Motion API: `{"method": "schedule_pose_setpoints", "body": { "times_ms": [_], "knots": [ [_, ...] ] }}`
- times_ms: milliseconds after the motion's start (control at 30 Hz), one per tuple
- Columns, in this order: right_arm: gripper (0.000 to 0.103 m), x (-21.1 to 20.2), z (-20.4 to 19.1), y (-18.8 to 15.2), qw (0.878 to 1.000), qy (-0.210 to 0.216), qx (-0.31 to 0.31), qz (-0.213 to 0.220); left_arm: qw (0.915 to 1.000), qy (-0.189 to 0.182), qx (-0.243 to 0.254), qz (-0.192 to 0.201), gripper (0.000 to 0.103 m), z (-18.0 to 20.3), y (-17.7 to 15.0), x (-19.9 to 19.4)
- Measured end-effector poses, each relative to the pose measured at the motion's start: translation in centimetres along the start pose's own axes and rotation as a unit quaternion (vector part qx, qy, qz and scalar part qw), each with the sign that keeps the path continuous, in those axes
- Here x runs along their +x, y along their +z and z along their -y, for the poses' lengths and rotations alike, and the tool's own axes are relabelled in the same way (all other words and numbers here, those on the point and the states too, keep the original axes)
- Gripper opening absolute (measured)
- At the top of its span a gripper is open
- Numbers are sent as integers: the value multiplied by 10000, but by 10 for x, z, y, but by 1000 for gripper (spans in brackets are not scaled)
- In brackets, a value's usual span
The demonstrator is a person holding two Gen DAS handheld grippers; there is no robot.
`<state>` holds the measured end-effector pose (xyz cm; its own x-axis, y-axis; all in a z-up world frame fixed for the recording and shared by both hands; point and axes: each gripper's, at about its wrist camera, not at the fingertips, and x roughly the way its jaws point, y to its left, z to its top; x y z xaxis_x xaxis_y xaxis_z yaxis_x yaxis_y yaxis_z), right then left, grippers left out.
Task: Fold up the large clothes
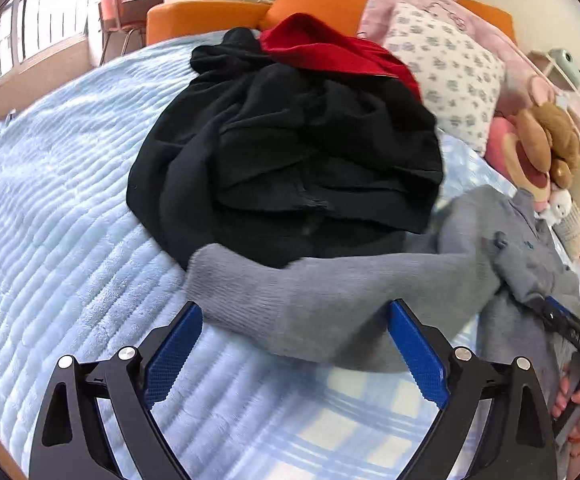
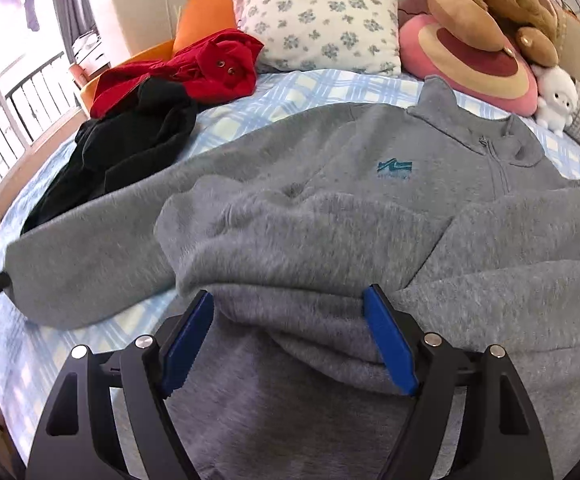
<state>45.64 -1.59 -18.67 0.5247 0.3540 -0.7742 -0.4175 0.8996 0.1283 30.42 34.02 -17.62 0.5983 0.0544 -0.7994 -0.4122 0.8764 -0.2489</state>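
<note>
A grey zip-neck sweatshirt [image 2: 330, 208] lies face up on the bed, one sleeve folded across its chest. Its other sleeve [image 1: 290, 296] stretches out to the side. My left gripper [image 1: 294, 312] is open, its blue pads on either side of that sleeve near the cuff. My right gripper [image 2: 290, 308] is open over the sweatshirt's body, its pads either side of a bunched fold just below the folded sleeve. In the left wrist view the right gripper [image 1: 562, 320] shows at the right edge, held by a hand.
A black garment [image 1: 290, 148] and a red garment [image 1: 330, 52] lie heaped on the blue bed cover [image 1: 50, 240]. A floral pillow [image 2: 322, 12], plush toys [image 2: 490, 28] and the orange headboard [image 1: 202, 20] line the far side.
</note>
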Motion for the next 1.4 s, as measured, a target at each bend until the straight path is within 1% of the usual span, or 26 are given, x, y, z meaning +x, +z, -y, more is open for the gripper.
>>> {"method": "schedule_pose_setpoints", "body": {
  "times_ms": [67, 133, 200, 233, 267, 300, 367, 400, 500, 533, 567, 600, 633, 667, 733, 800, 867, 900, 933, 967, 1033, 1100, 1200, 1300, 1333, 1400],
  "knots": [
    [76, 2, 0, -1, 10000, -9, -45, -8, 9995, -203, -141, -172, 94, -8, 1, 12],
    [77, 3, 0, 0, 10000, 6, -46, 1, 9984, -439, -307, -205, 93, -13, 1, 23],
    [77, 3, 1, -1, 10000, 27, -43, 25, 9976, -552, -383, -150, 70, -15, 0, 27],
    [77, 3, 1, -2, 10000, 46, -42, 48, 9976, -546, -404, -128, 66, -14, 0, 28],
    [77, 2, 1, -1, 10000, 60, -38, 60, 9975, -554, -415, -108, 56, -14, 0, 28],
    [77, 1, 2, -2, 9999, 97, -21, 82, 9974, -566, -425, -92, 38, -14, 0, 27],
    [76, -3, 5, -2, 9997, 190, 45, 140, 9961, -746, -446, -129, 27, -13, -1, 24],
    [76, -8, 8, -1, 9993, 288, 131, 209, 9960, -787, -403, -115, 23, -12, -1, 19],
    [75, -32, 22, 1, 9965, 453, 460, 540, 9975, -695, -77, 33, 21, 4, 5, 2],
    [71, -39, 27, 1, 9954, 467, 550, 631, 9975, -700, 16, 105, 21, 13, 12, -7],
    [62, -48, 35, 1, 9938, 510, 683, 718, 9971, -743, 78, 169, 20, 21, 20, -16],
    [57, -52, 40, 1, 9929, 524, 766, 741, 9964, -799, 126, 238, 20, 28, 27, -23],
    [43, -55, 45, 1, 9924, 537, 838, 725, 9953, -866, 226, 357, 20, 39, 37, -35],
    [32, -57, 48, 0, 9921, 556, 895, 681, 9942, -906, 353, 465, 20, 53, 48, -45],
    [26, -55, 51, -2, 9928, 546, 883, 595, 9902, -963, 696, 739, 20, 92, 75, -73],
    [26, -51, 45, -6, 9944, 503, 748, 552, 9866, -1045, 898, 870, 20, 124, 96, -92],
    [26, -41, 32, -9, 9965, 451, 527, 459, 9825, -1098, 1154, 969, 20, 171, 120, -113],
    [26, -36, 26, -13, 9976, 335, 412, 441, 9803, -1086, 1298, 1020, 20, 193, 127, -122],
    [26, -30, 21, -15, 9985, 200, 289, 413, 9769, -1032, 1512, 1105, 20, 225, 135, -132],
    [26, -21, 14, -20, 9990, -44, 144, 422, 9734, -995, 1708, 1160, 20, 255, 139, -140],
    [26, -13, 7, -26, 9984, -324, -47, 460, 9673, -954, 2038, 1172, 20, 305, 141, -149],
    [26, -13, 1, -27, 9970, -549, -202, 499, 9607, -874, 2363, 1162, 20, 355, 137, -151],
    [26, -12, -7, -29, 9945, -829, -409, 502, 9503, -835, 2783, 1117, 20, 429, 114, -144],
    [26, -8, -18, -31, 9893, -1187, -696, 488, 9383, -905, 3179, 1018, 20, 490, 81, -130],
    [26, -6, -21, -32, 9877, -1273, -765, 483, 9346, -921, 3294, 979, 20, 504, 68, -125],
    [26, -4, -25, -33, 9849, -1411, -877, 487, 9245, -917, 3597, 868, 20, 539, 38, -109]
  ]
}}
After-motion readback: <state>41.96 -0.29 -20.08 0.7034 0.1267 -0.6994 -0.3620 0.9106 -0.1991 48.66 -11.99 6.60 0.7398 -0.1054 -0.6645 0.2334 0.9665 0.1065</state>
